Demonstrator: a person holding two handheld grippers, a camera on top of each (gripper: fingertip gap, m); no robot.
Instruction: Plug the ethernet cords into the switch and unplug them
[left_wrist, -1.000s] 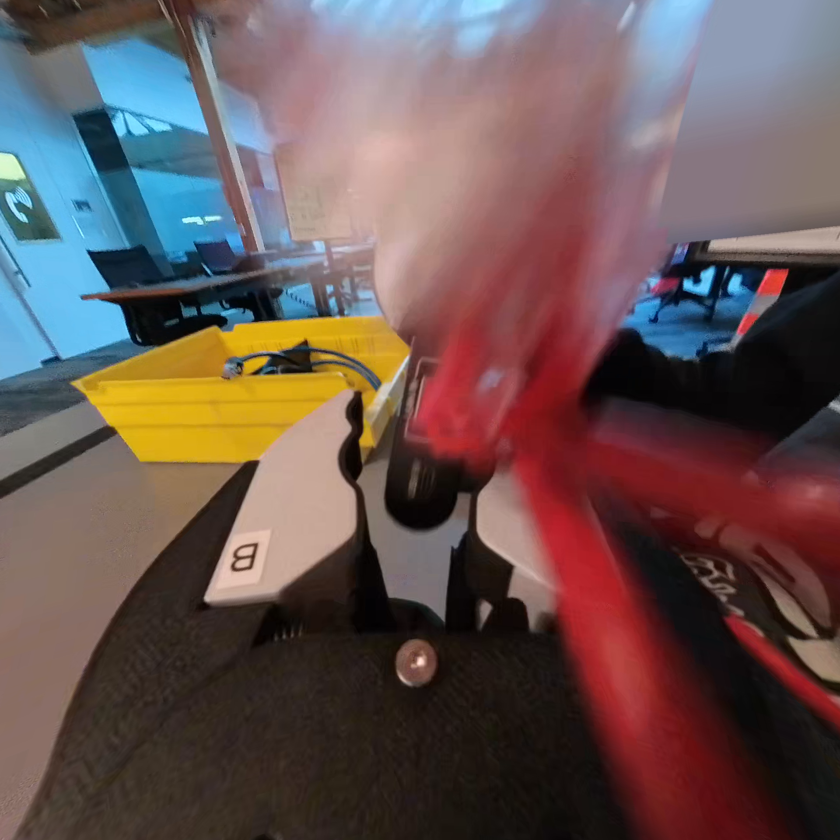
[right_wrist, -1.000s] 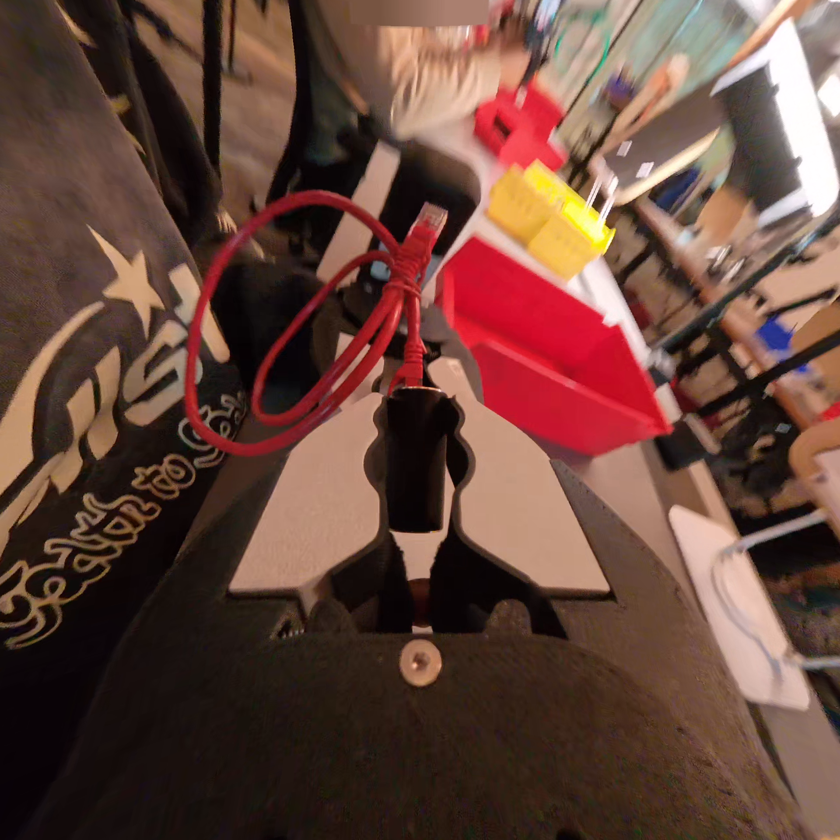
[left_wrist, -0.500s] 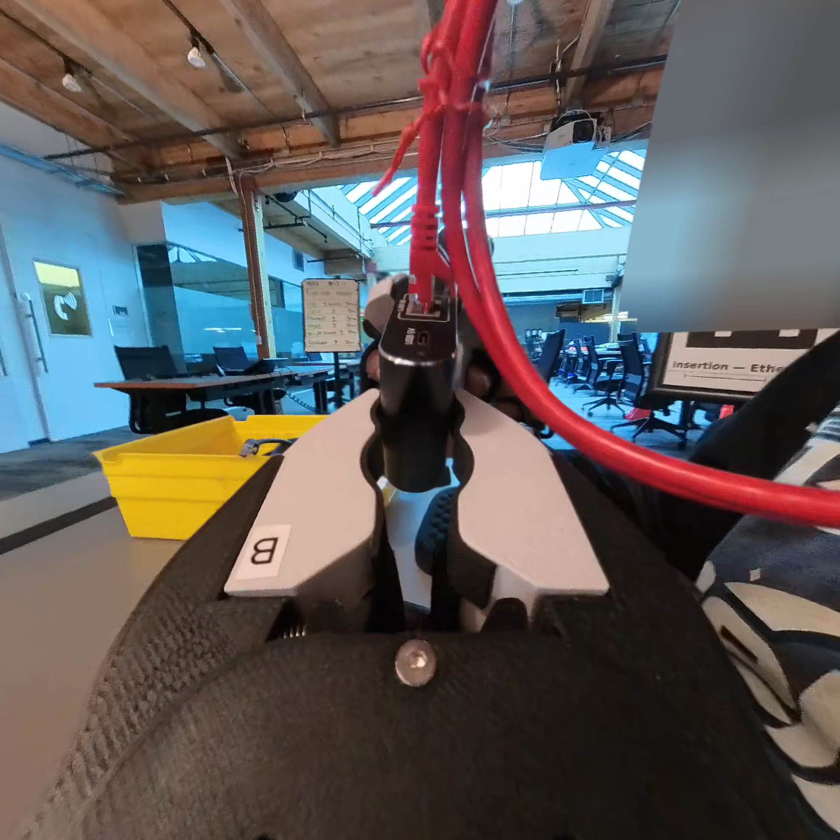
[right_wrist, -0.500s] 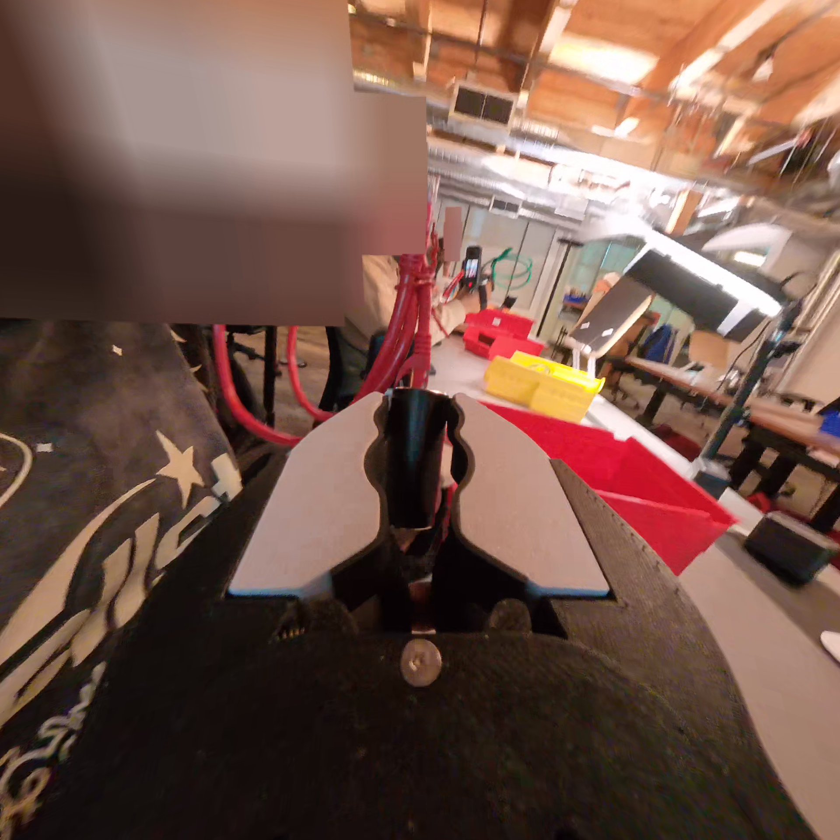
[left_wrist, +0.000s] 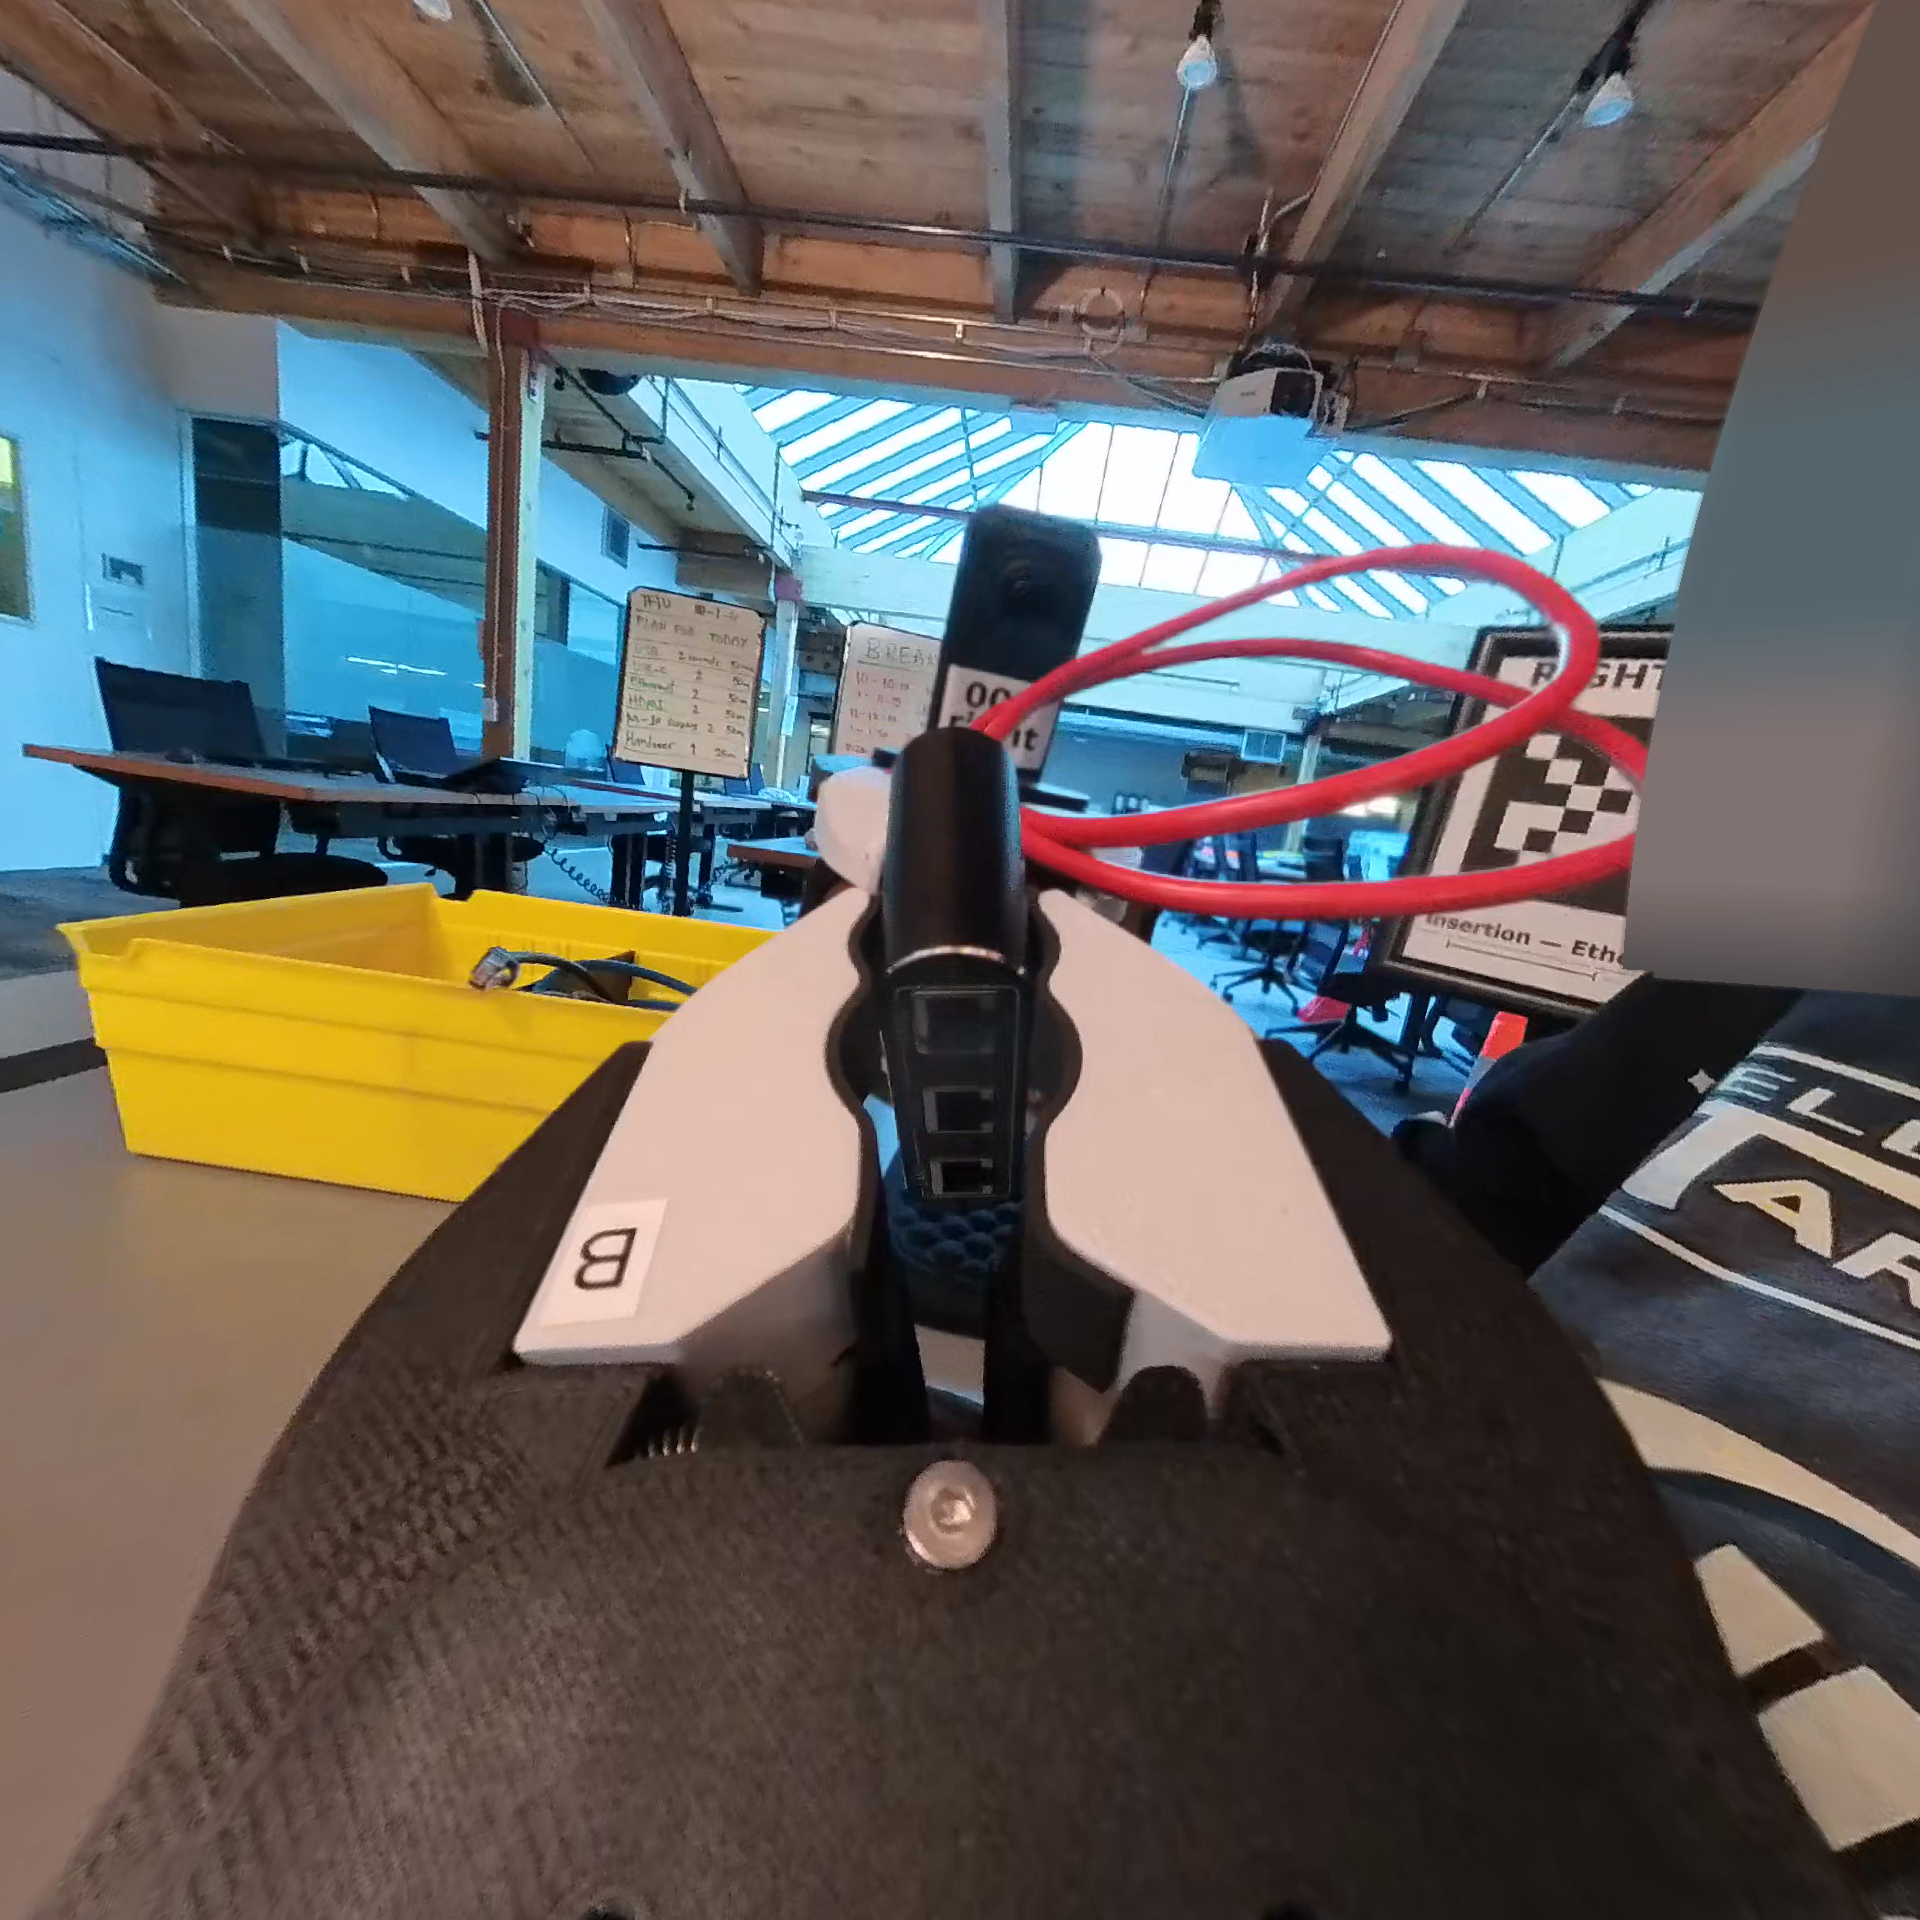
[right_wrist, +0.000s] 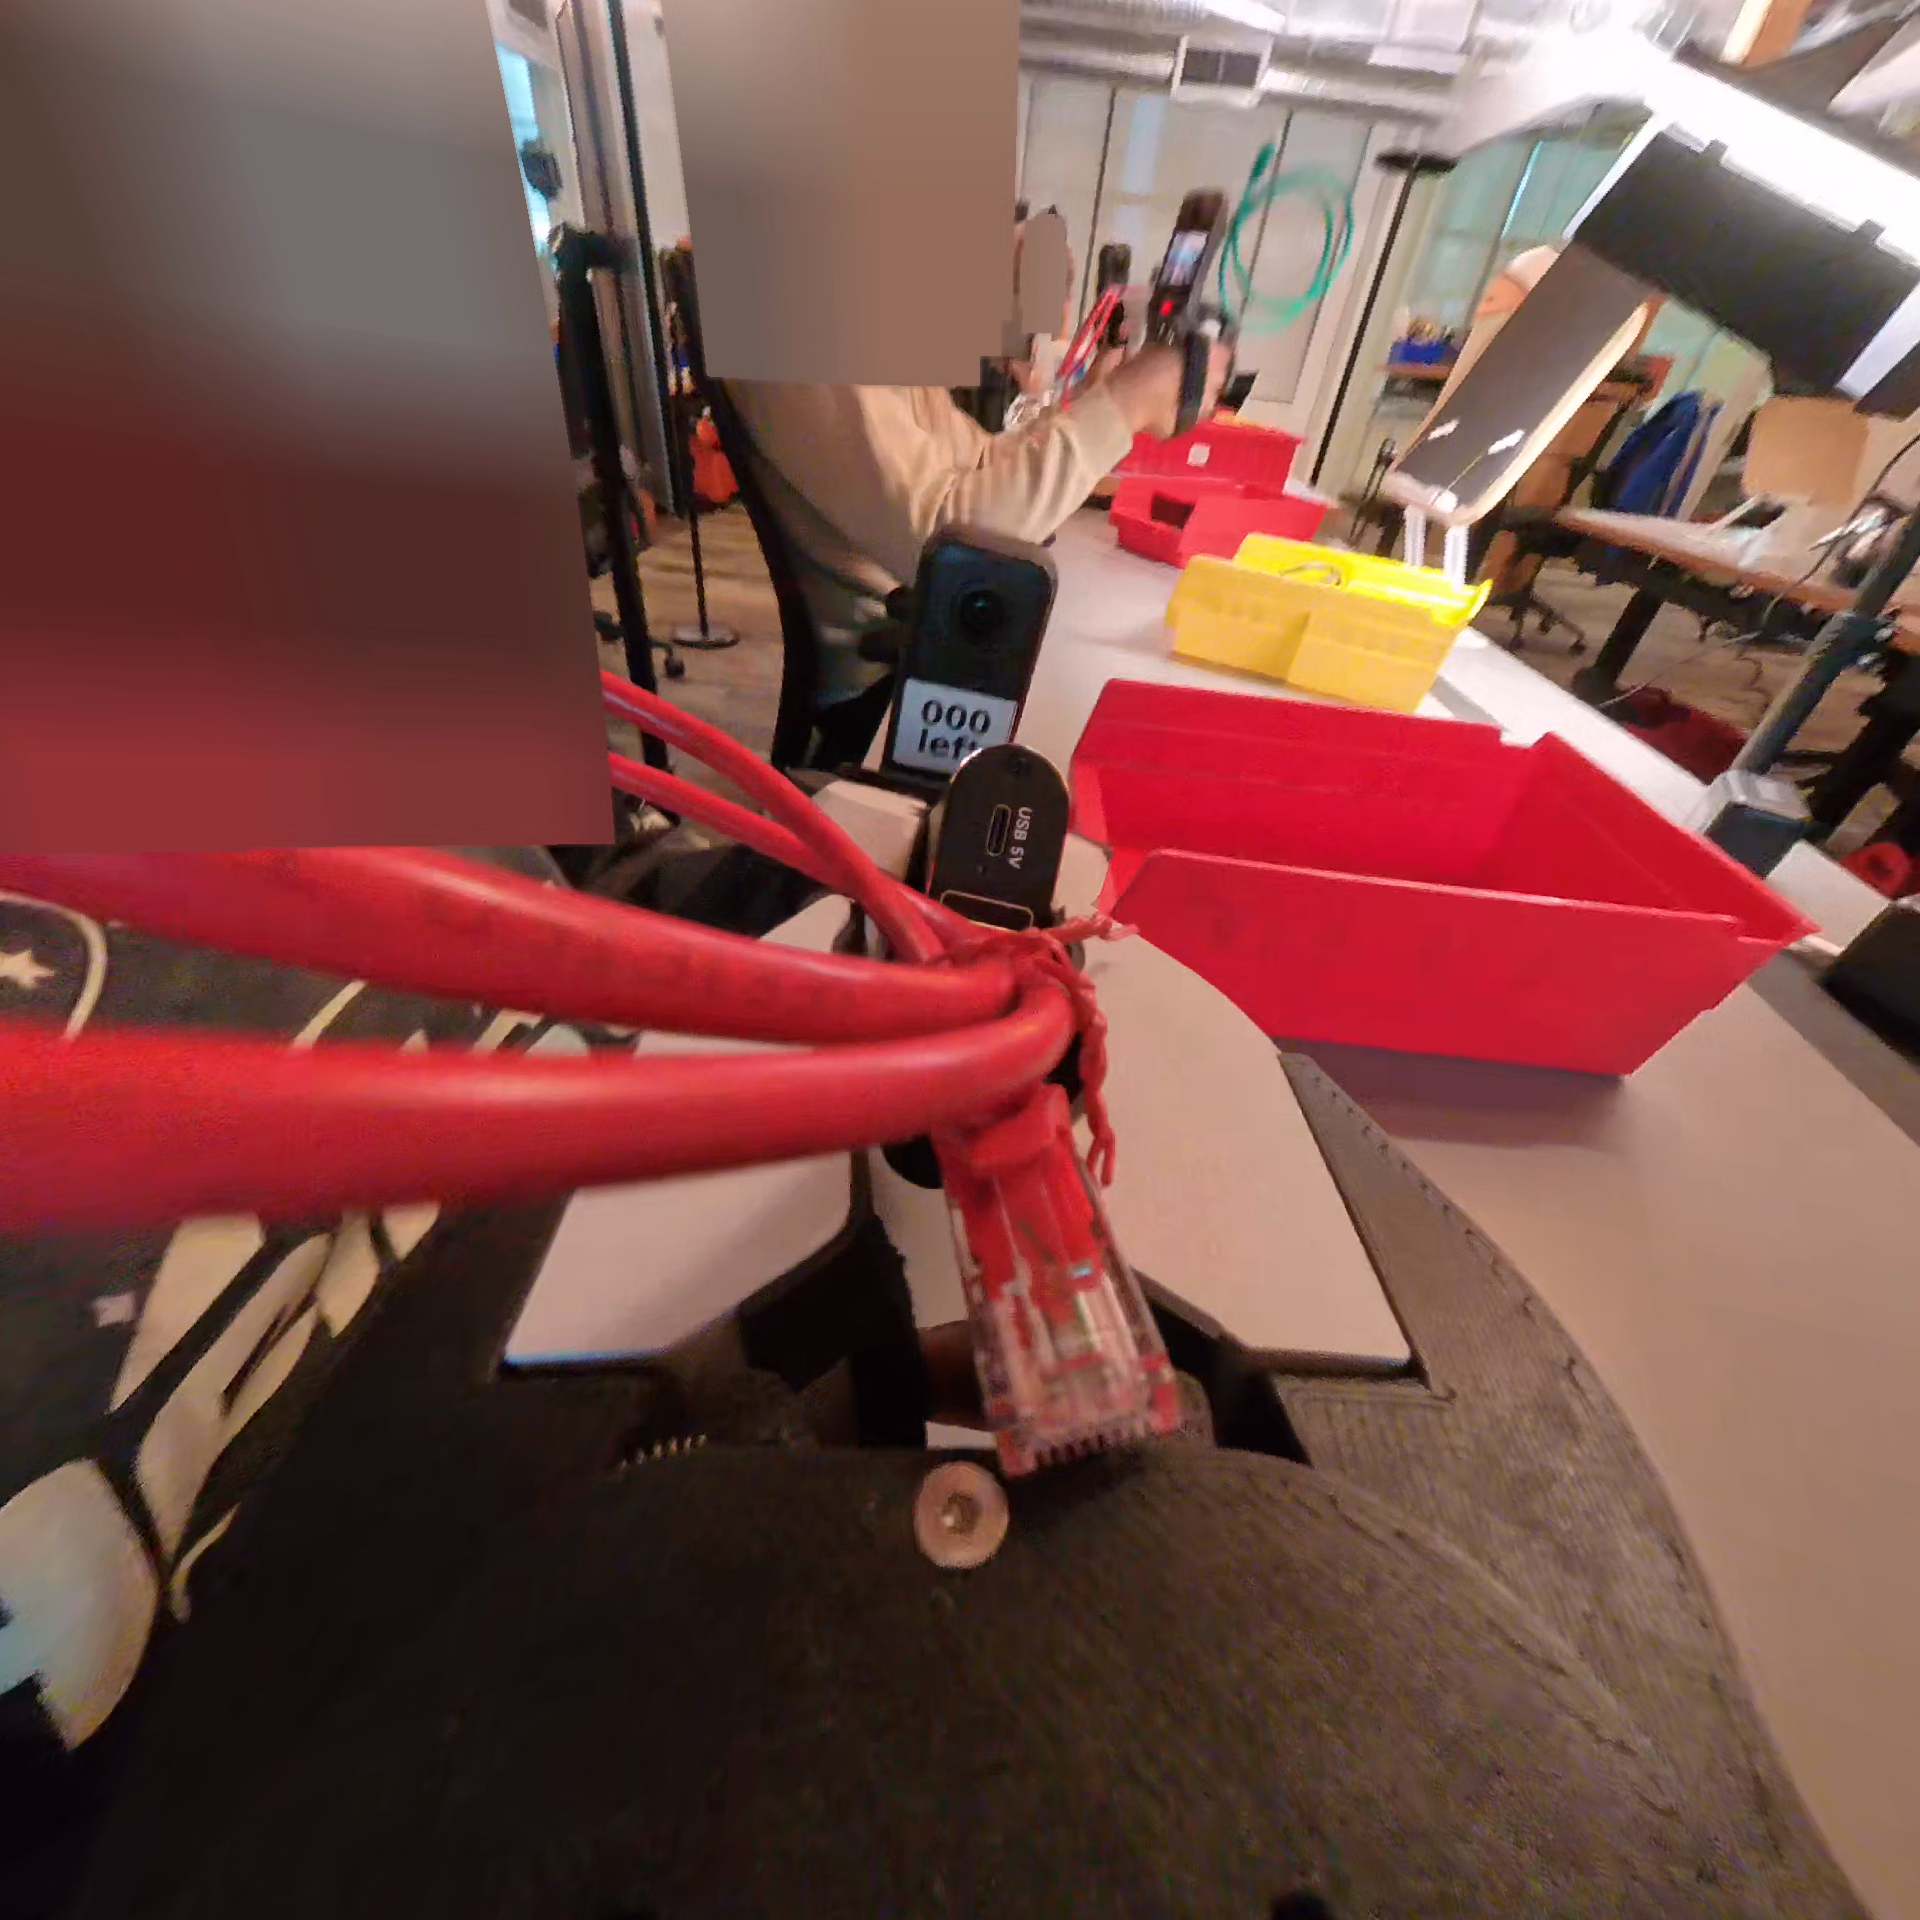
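Observation:
My left gripper (left_wrist: 951, 920) is shut on a small black switch (left_wrist: 951, 831), held upright. Three ports on it face the camera and all are empty. A coiled red ethernet cord (left_wrist: 1299, 902) loops in the air behind it to the right. In the right wrist view the cord (right_wrist: 623, 956) crosses my right gripper (right_wrist: 966, 956), which looks shut on it near the tie. One red plug (right_wrist: 1060, 1320) hangs free toward the camera. The switch (right_wrist: 1003, 831) stands just beyond the right fingertips, apart from the cord.
A yellow bin (left_wrist: 312, 1049) with a blue cable sits on the grey table (left_wrist: 156, 1351) to the left. A red bin (right_wrist: 1403, 935) and yellow bins (right_wrist: 1320, 613) lie to the right. A person's dark printed shirt (left_wrist: 1766, 1299) is close. Another person (right_wrist: 935, 468) works farther back. Left and right tips are no more than a few centimetres apart.
The red cord was plugged into the switch half a second ago and is now out of it. The coil has swung down to the side, and the switch's ports now face the left camera.

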